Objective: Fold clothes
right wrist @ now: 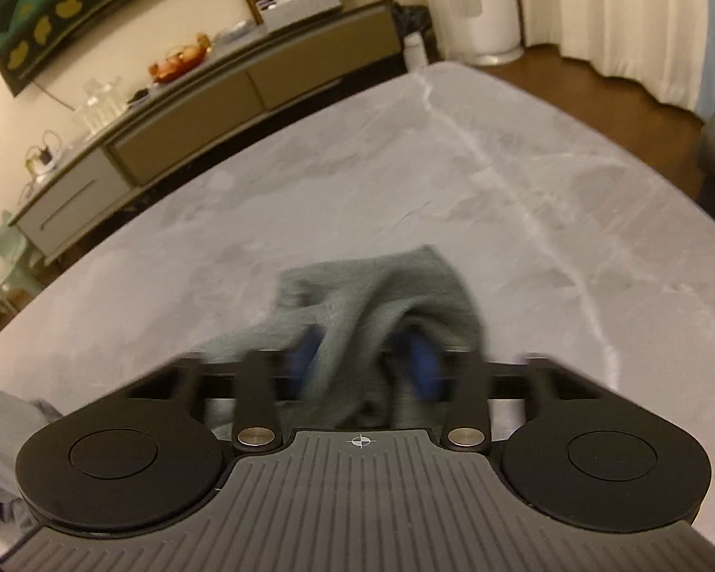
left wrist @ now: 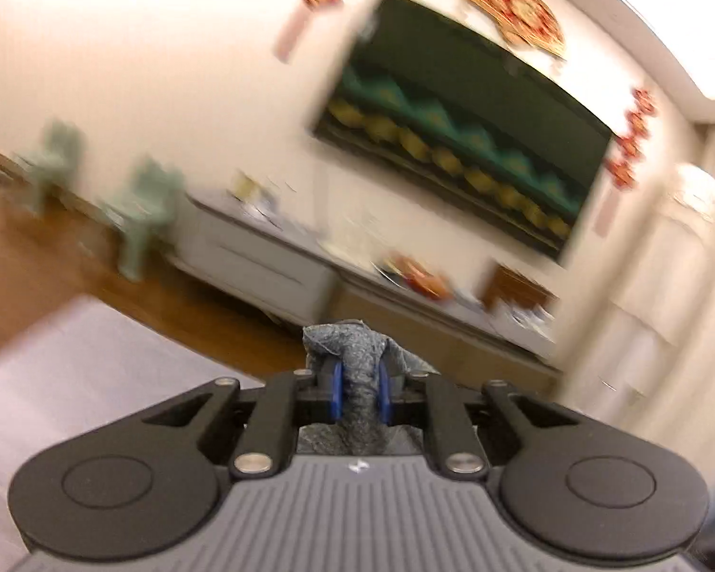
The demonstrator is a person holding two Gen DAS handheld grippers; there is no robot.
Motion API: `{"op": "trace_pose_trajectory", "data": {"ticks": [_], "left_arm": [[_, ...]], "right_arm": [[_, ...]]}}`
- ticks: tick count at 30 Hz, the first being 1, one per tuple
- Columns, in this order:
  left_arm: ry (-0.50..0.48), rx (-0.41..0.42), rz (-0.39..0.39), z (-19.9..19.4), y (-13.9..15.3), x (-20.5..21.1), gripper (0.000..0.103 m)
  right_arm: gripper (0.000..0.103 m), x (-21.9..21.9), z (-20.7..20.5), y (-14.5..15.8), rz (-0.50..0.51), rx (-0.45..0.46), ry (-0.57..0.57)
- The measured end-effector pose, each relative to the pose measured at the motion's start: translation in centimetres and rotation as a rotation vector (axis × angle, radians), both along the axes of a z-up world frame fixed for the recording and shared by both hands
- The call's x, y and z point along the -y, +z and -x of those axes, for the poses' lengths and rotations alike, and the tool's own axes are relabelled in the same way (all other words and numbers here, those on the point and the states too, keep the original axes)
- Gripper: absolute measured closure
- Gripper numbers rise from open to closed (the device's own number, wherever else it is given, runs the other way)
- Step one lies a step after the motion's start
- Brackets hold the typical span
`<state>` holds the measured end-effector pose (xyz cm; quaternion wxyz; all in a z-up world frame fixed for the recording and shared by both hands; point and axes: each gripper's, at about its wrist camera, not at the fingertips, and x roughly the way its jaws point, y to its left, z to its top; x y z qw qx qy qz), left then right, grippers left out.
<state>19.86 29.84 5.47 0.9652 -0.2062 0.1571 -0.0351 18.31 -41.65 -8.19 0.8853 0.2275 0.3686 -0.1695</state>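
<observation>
Two grippers, each clenched on a bunch of grey-green cloth.

The left gripper [left wrist: 360, 393] pinches a fold of the garment [left wrist: 357, 372] between its blue pads and points almost level toward the wall, above the table [left wrist: 71, 362]. The right gripper [right wrist: 364, 362] points steeply down at the grey table [right wrist: 500, 190] — its cloth [right wrist: 381, 295] spills forward onto the surface, with more fabric trailing to the lower left. The garment probably stretches sideways between the two hands — this axis decides the next move.
</observation>
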Motion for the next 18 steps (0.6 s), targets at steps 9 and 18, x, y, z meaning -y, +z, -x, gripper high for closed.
{"op": "trace_pose_trajectory", "data": {"ticks": [9,18], "left_arm": [[0.001,-0.093,0.07,0.9,-2.7,-1.2,0.089],[-0.079,-0.006,0.053,0.1,-1.0,0.9,0.089]], "right_arm": [[0.06,-0.7,1.7,0.8,-0.032,0.037,-0.009],[0.102,-1.5,1.2,-0.1,0.015,-0.005,0.043]]}}
